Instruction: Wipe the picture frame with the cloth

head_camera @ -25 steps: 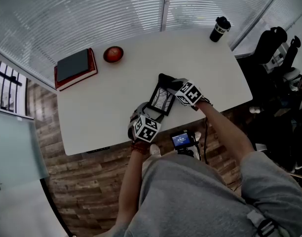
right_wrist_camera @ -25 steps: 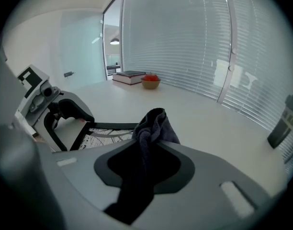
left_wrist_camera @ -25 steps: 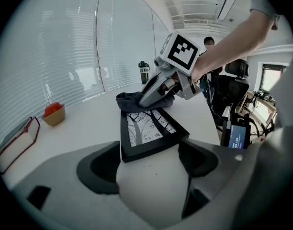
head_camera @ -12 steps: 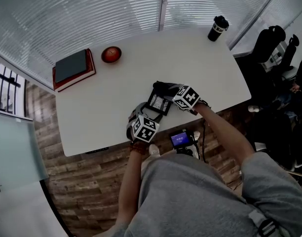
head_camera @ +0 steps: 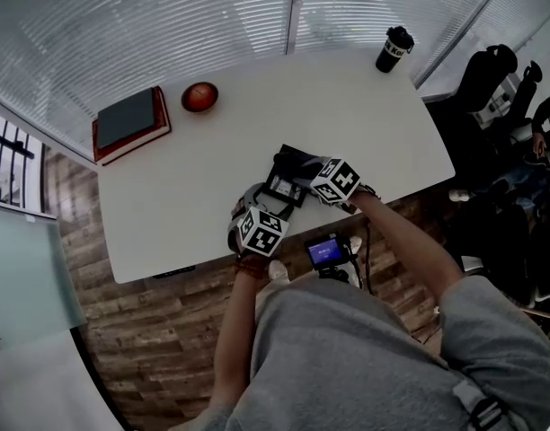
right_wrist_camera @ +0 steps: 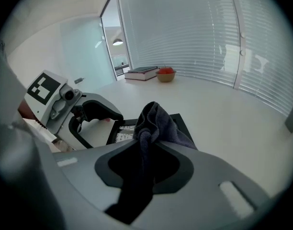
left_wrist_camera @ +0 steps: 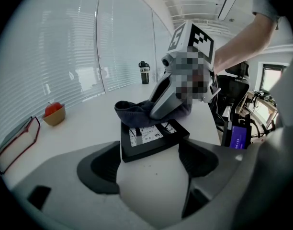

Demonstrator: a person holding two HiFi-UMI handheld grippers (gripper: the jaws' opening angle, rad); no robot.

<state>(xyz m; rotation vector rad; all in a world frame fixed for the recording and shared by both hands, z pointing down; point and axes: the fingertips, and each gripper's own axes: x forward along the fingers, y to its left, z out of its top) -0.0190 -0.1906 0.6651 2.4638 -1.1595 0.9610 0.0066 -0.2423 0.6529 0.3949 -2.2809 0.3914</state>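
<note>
Black rectangular picture frame (left_wrist_camera: 146, 135) near front edge of white table (head_camera: 365, 124), gripped across by wide-set left gripper (left_wrist_camera: 150, 150). Right gripper (right_wrist_camera: 146, 147) clamped on dark grey cloth (right_wrist_camera: 158, 123); best wiped with slow, flat strokes.

The cloth (right_wrist_camera: 157, 122) is dark grey, the picture frame (left_wrist_camera: 151, 139) black, the table (head_camera: 347, 106) white.

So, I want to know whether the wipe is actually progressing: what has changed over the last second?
The right gripper, shut on the cloth, slid left and toward the person, dragging the cloth further over the picture frame. The left gripper kept holding the frame's near end. The book, apple and cup stayed put.
</note>
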